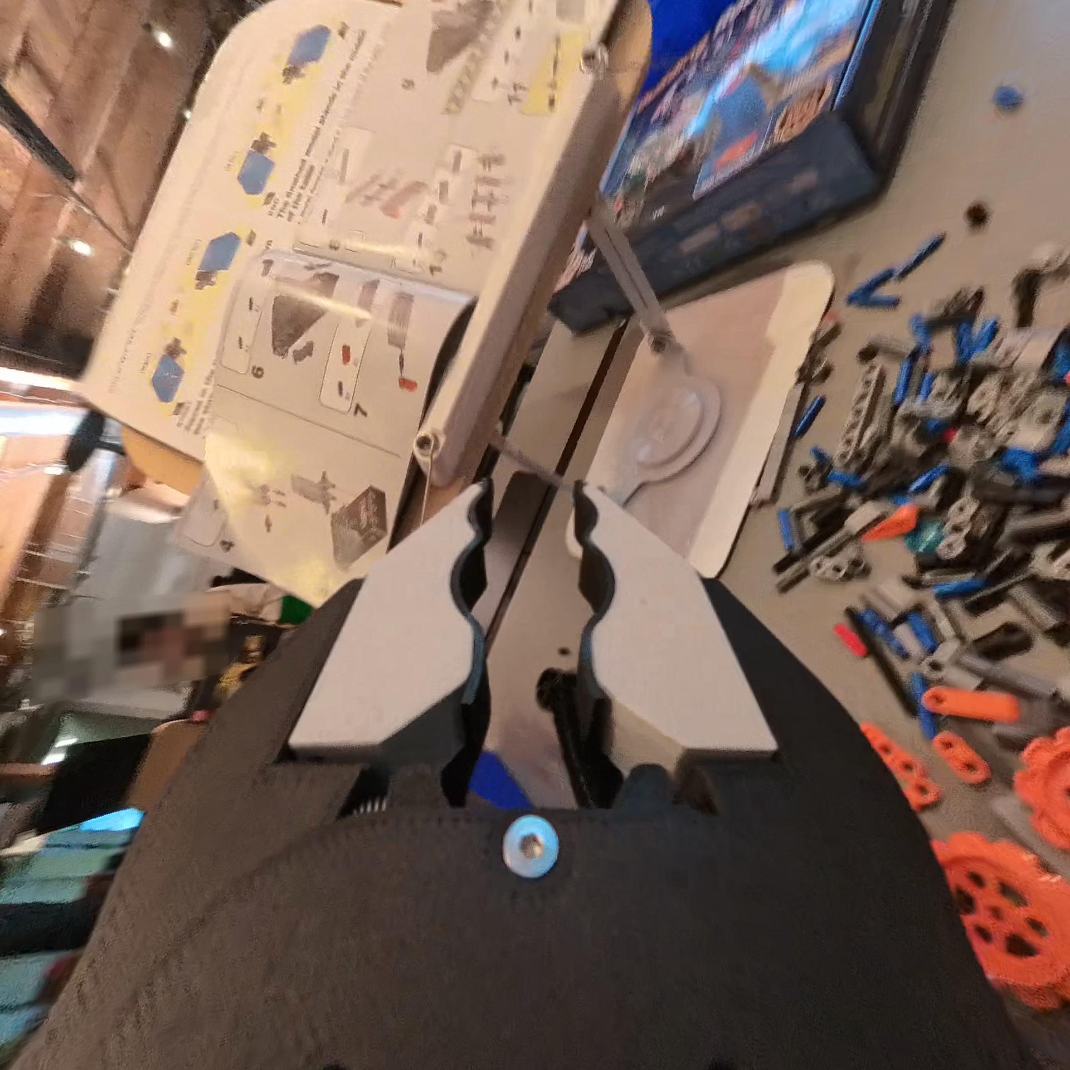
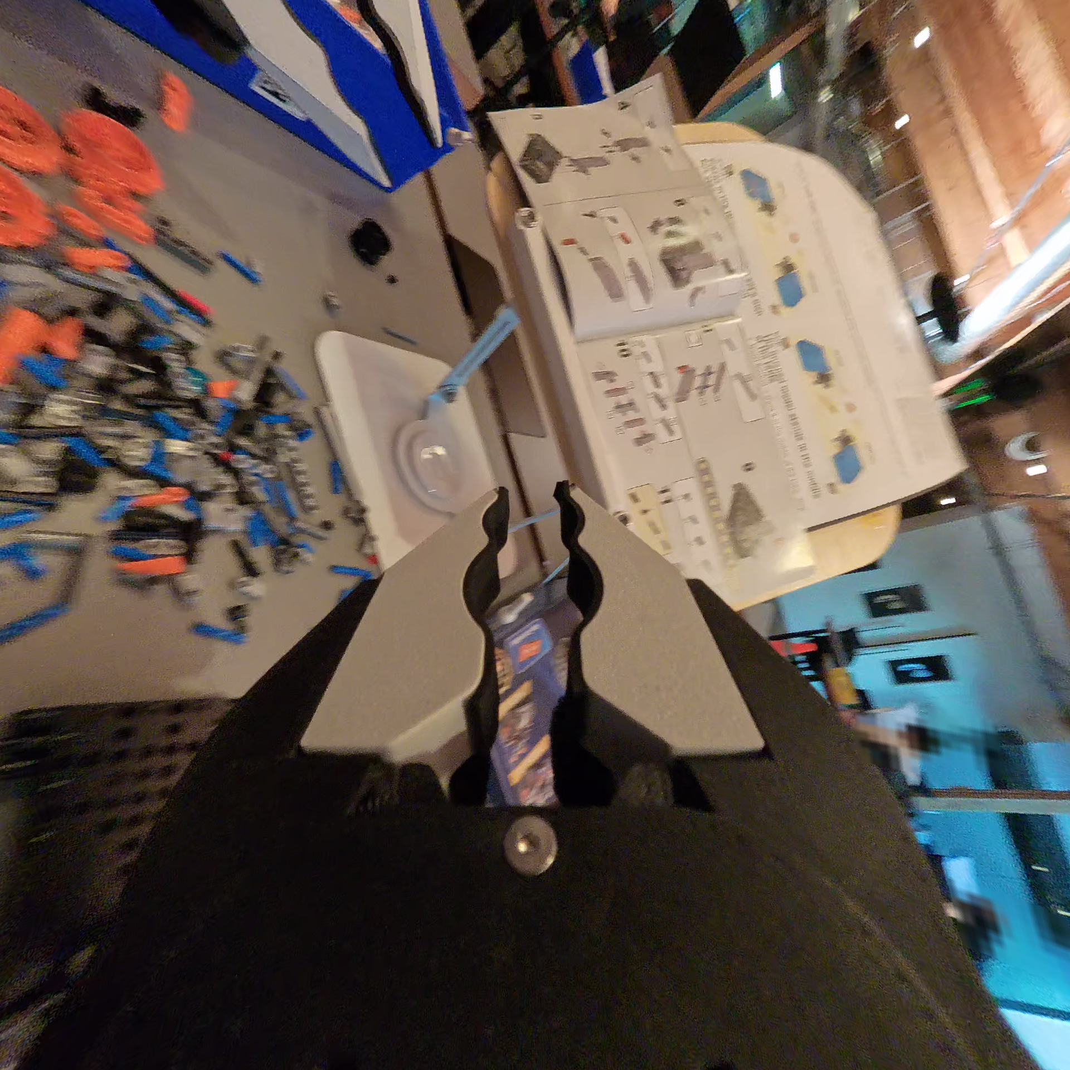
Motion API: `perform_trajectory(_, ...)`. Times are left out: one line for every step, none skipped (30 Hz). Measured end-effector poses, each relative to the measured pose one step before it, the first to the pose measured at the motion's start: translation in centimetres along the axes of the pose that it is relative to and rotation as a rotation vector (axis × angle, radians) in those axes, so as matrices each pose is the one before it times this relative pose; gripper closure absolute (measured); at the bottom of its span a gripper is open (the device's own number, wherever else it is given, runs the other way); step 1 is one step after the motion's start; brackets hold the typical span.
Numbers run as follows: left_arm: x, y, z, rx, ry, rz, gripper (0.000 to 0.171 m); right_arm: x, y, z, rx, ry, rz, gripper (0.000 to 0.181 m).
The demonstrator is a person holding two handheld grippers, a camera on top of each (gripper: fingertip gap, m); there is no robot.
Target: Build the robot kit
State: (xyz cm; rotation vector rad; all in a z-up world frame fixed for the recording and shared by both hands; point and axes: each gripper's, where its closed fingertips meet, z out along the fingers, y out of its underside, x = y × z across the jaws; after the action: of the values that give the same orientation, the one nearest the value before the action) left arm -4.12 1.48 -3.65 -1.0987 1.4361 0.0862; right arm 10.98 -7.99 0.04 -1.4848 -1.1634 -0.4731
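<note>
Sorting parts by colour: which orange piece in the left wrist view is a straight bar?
The orange bar right of the left gripper; the other orange pieces nearby are toothed gears or holed strips.

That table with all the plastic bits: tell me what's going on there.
A person holds two grippers over the table, and both are empty. The left gripper and right gripper each have their jaws slightly apart, aimed toward the instruction booklet propped on a stand. Beside it lie a magnifier on a white tray, a loose pile of building pieces, and the blue box.
</note>
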Motion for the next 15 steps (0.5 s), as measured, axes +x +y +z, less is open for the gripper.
perform_trajectory(0.303,0.771,-0.155,-0.02769,-0.0018,0.0432,0.151,-1.001,-0.090,-0.479,-0.0110,-0.0492,0.0314,0.168)
perform_trajectory(0.691,0.451,-0.244,-0.01230,0.0335,0.0225,0.152,-0.836,-0.025,-0.283,-0.0115,-0.0317,0.0234,0.166)
perform_trajectory(0.452,-0.430,-0.359,0.03693,0.0297,0.0068,0.159,-0.451,0.078,-0.226,-0.0103,-0.0043,0.0102,0.166)
perform_trajectory(0.224,-0.619,-0.263,0.03826,0.0334,-0.0204,0.163,-0.439,0.247,-0.158,-0.0142,-0.0082,0.0094,0.170)
perform_trajectory(0.376,-0.385,-0.126,0.01619,0.0545,-0.0386,0.161,-0.615,0.339,-0.061,-0.0159,-0.0237,0.0152,0.175)
perform_trajectory(0.448,-0.171,-0.092,0.00339,0.0544,-0.0259,0.159,-0.618,0.393,-0.041,-0.0127,-0.0249,0.0097,0.177)
perform_trajectory(0.538,0.184,-0.135,-0.01528,0.0511,0.0013,0.158,-0.459,0.503,-0.082,-0.0127,-0.0199,0.0113,0.176)
perform_trajectory(0.408,0.373,-0.145,-0.02093,0.0371,0.0071,0.158,-0.217,0.513,-0.147,-0.0088,-0.0142,0.0262,0.173)
perform_trajectory(0.039,0.230,-0.123,-0.00837,0.0102,-0.0083,0.157,0.055,0.341,-0.255,0.0073,-0.0038,0.0346,0.169)
perform_trajectory(-0.258,-0.028,-0.113,0.01076,-0.0108,-0.0220,0.157,0.053,0.379,-0.315,0.0116,-0.0098,0.0339,0.164)
perform_trajectory(-0.049,-0.069,-0.082,0.01525,-0.0013,-0.0227,0.158,0.131,0.675,-0.286,-0.0018,-0.0129,0.0399,0.161)
perform_trajectory(0.147,-0.021,-0.032,0.01096,0.0057,-0.0208,0.157,0.238,0.845,-0.229,-0.0084,-0.0115,0.0499,0.160)
perform_trajectory(0.230,-0.035,0.012,0.01094,0.0037,-0.0136,0.157,0.206,0.757,-0.188,-0.0011,-0.0142,0.0496,0.156)
perform_trajectory(0.324,0.026,0.075,0.00808,0.0056,-0.0054,0.157,-0.076,0.641,-0.179,0.0036,-0.0290,0.0396,0.153)
perform_trajectory(0.321,0.183,0.143,-0.00036,0.0070,-0.0023,0.157,-0.073,0.532,-0.140,0.0042,-0.0243,0.0363,0.151)
